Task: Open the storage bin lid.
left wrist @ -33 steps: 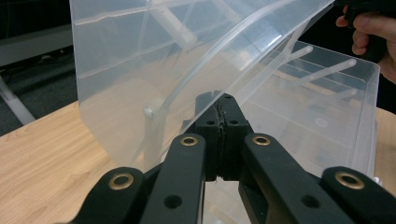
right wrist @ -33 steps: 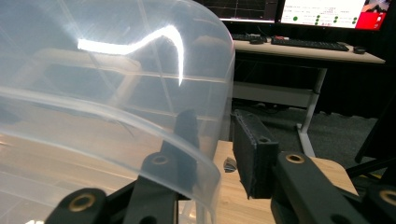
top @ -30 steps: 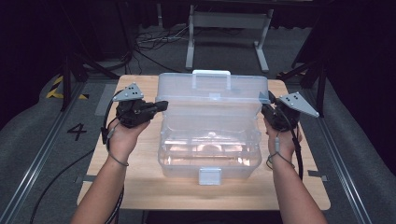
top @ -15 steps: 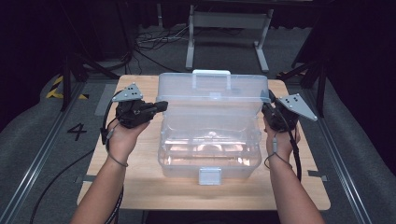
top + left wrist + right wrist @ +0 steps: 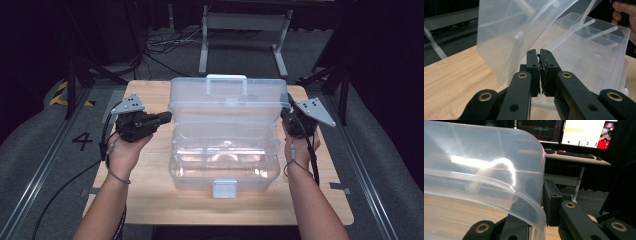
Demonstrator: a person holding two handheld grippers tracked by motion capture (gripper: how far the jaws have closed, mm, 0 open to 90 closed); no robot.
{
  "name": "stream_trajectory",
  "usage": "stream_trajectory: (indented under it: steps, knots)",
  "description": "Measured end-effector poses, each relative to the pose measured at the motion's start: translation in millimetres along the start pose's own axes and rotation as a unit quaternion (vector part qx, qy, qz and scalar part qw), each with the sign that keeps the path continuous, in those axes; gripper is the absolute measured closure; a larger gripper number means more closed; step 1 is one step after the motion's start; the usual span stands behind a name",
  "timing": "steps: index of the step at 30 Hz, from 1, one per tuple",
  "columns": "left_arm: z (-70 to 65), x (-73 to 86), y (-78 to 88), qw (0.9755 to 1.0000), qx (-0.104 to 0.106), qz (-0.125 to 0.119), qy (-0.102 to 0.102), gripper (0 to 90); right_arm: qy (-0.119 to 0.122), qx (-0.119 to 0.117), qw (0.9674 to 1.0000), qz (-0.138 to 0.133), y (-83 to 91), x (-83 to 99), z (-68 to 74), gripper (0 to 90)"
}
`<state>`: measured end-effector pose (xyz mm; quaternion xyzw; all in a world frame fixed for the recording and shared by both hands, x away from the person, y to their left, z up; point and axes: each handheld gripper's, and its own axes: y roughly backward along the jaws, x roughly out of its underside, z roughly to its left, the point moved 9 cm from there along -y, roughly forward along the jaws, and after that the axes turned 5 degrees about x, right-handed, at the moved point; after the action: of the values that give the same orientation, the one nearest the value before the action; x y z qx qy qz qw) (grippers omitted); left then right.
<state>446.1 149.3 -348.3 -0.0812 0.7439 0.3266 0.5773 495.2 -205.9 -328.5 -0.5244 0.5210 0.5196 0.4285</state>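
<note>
Dark floor, trailing cables and a metal stand surround a pale wooden table point(image 5: 150, 200) seen from above. At its left side, a person's left hand point(image 5: 122, 152) holds the left gripper point(image 5: 165, 118), which points level toward the right, its tips touching or just beside the left end of the box lid. In the left gripper view its two black jaws stand almost together with only a thin slit between the pads; the lid's clear wall rises just behind them, and I cannot tell whether its edge sits in that slit. These jaws have just been opening slightly. A clear plastic storage box point(image 5: 224, 165) sits at the middle of the table, running from near the front edge back toward the far edge, its lid point(image 5: 227, 100) swung up and standing open at the back, a white handle point(image 5: 226, 78) on top and a white latch point(image 5: 224, 188) at the front. At the table's right side, the right hand point(image 5: 299, 147) holds the right gripper point(image 5: 286, 116) against the lid's right end. In the right gripper view the lid's curved end wall point(image 5: 534, 185) passes between the jaws, one jaw seen through the plastic; these jaws have just been closing on it.
</note>
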Motion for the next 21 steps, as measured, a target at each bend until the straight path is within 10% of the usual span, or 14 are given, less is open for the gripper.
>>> stream_trajectory:
  steps: [21]
  knots:
    - [10.2,23.2,28.6,0.9988,-0.038,0.004,0.031,85.5,-0.006,-0.010,0.9998,-0.017,-29.5,-5.1,-5.0,82.4]
